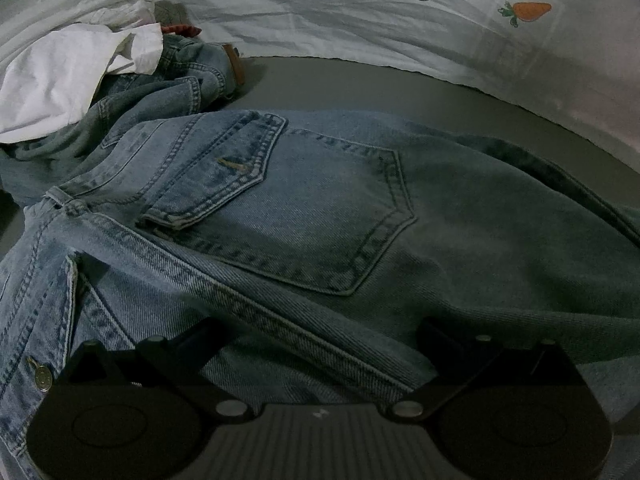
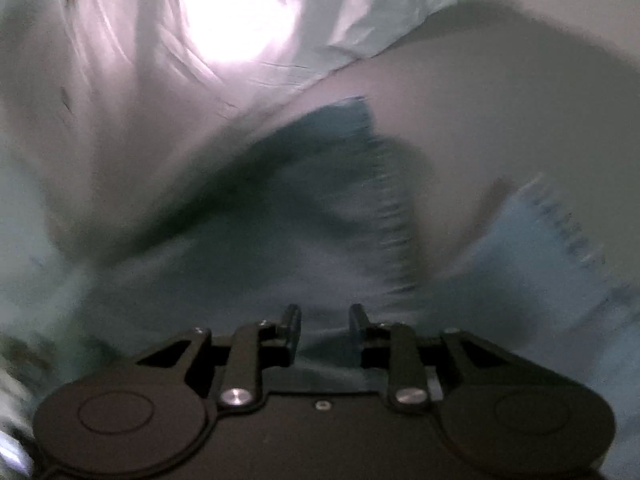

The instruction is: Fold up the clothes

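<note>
Closest to the lens on the left side is the left gripper (image 1: 320, 332) itself, with its two arms spread wide and lying right on top of the jeans (image 1: 304, 216). The fingertips are buried in the denim folds, so I honestly can't tell whether they're pinching fabric or not. Those jeans are the biggest thing around: they spread from under the tongs out ahead of them, back side up, with one back pocket (image 1: 320, 220) straight in front and a second pocket (image 1: 216, 172) folded over just to its left. Beyond the denim is the grey surface (image 1: 360, 84), then a white sheet (image 1: 360, 16) with a carrot print (image 1: 528, 11) far ahead to the right. Far ahead to the left sits a crumpled white garment (image 1: 76, 68) on more denim. A metal button (image 1: 43, 378) shows by the tongs' left arm. The right wrist view is badly blurred: the right gripper (image 2: 325, 326) has its fingers a little apart with nothing pressed between them, and blue denim (image 2: 320, 216) with a fringed hem lies under and ahead of it.
</note>
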`<state>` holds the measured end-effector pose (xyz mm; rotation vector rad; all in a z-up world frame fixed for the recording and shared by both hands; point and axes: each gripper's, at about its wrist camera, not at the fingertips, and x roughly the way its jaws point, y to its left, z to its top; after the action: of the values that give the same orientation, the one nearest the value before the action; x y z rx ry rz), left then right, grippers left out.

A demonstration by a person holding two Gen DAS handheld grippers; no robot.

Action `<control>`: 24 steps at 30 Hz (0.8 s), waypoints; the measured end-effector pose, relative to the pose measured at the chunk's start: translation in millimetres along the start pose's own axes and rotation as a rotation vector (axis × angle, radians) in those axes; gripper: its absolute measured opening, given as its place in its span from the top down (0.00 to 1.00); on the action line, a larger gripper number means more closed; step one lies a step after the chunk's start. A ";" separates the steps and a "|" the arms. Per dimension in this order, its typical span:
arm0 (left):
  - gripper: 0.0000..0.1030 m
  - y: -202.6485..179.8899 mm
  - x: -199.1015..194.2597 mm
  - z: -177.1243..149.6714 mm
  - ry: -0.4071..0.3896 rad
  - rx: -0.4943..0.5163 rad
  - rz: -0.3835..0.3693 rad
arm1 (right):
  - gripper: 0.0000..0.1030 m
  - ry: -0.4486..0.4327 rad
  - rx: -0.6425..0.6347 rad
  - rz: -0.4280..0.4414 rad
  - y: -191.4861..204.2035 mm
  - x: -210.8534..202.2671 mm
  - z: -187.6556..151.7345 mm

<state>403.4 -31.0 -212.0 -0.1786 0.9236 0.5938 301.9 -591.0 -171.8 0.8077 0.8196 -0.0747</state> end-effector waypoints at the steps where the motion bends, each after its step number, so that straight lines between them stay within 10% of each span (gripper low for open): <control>1: 0.00 -0.1 0.0 -0.3 -0.002 -0.001 0.000 | 0.68 0.020 0.135 0.101 -3.2 7.2 -6.4; 6: 0.00 -0.8 -0.9 -1.2 -0.003 -0.004 0.006 | 0.60 0.166 0.748 0.353 -23.9 55.3 -57.4; 18: 0.00 1.5 0.4 5.1 0.042 0.026 -0.018 | 0.44 0.126 1.021 0.322 -0.5 106.7 -102.3; 24: 0.00 8.0 3.6 16.2 0.097 0.017 -0.054 | 0.92 -0.031 0.847 0.203 18.8 79.5 -67.3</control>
<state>411.9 -16.6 -204.3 -0.2180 1.0138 0.5304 322.1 -514.0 -241.6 1.6787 0.6605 -0.2636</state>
